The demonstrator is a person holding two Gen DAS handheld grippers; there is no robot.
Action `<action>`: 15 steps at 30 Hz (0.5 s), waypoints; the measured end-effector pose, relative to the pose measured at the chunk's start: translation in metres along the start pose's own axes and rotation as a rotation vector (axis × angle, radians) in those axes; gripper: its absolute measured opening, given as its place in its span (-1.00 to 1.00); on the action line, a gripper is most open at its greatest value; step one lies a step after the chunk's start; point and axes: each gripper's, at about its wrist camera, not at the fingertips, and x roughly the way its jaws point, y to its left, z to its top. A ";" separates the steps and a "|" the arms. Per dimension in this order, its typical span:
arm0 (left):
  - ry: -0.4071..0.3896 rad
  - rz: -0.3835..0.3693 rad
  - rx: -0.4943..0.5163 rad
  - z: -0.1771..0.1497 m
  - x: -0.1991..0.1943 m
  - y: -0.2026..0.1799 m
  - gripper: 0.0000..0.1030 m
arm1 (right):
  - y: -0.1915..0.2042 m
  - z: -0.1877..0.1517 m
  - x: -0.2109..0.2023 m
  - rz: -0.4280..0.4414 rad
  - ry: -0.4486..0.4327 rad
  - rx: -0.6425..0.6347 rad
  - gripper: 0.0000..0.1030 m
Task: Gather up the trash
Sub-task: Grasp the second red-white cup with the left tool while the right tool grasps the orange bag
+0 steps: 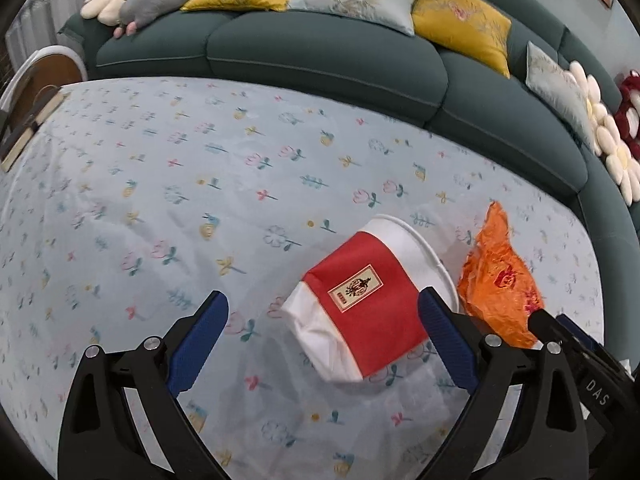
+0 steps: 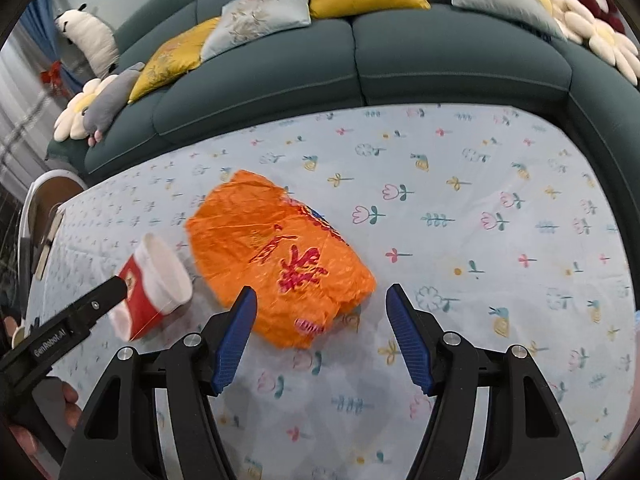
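Left tool (image 1: 322,340): spread wide, empty; the red-and-white paper cup (image 1: 364,304) lies tipped on its side just ahead, nearer the right pad.
Right tool (image 2: 322,334): spread, empty; the crumpled orange plastic bag (image 2: 280,256) sits just ahead, beside the cup.
Advice: centre each tool over its item first; pinch the cup gently.
Counter (image 1: 160,200): flowered pale-blue cloth.
Beyond: teal sofa (image 2: 360,60) with cushions.

My left gripper (image 1: 323,322) hangs open over the tipped red-and-white paper cup (image 1: 362,300), beside the orange wrapper (image 1: 496,280), near the table's (image 1: 160,184) right edge.
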 end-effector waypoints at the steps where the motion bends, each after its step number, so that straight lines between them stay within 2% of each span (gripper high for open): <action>1: 0.005 -0.001 0.003 0.000 0.003 0.000 0.77 | -0.001 0.000 0.003 0.000 0.006 0.004 0.25; 5: 0.012 -0.034 -0.012 -0.001 0.010 0.000 0.73 | -0.003 -0.002 0.017 0.012 0.029 0.027 0.25; 8: 0.023 -0.082 0.001 -0.001 0.011 -0.006 0.30 | 0.000 -0.005 0.022 0.025 0.037 0.034 0.22; 9: 0.022 -0.090 0.005 -0.002 0.010 -0.007 0.27 | 0.000 -0.005 0.022 0.032 0.036 0.032 0.05; 10: 0.019 -0.099 0.011 -0.002 0.008 -0.009 0.22 | 0.002 -0.006 0.023 0.048 0.041 0.028 -0.04; 11: 0.023 -0.106 0.026 -0.003 0.007 -0.013 0.04 | 0.004 -0.007 0.023 0.062 0.050 0.023 -0.14; 13: 0.026 -0.118 0.066 -0.009 0.003 -0.022 -0.20 | 0.006 -0.010 0.019 0.077 0.052 0.016 -0.28; 14: 0.041 -0.140 0.095 -0.014 0.003 -0.028 -0.36 | 0.007 -0.011 0.017 0.086 0.052 0.014 -0.42; 15: 0.039 -0.147 0.111 -0.018 0.000 -0.031 -0.39 | 0.007 -0.013 0.014 0.094 0.053 0.013 -0.48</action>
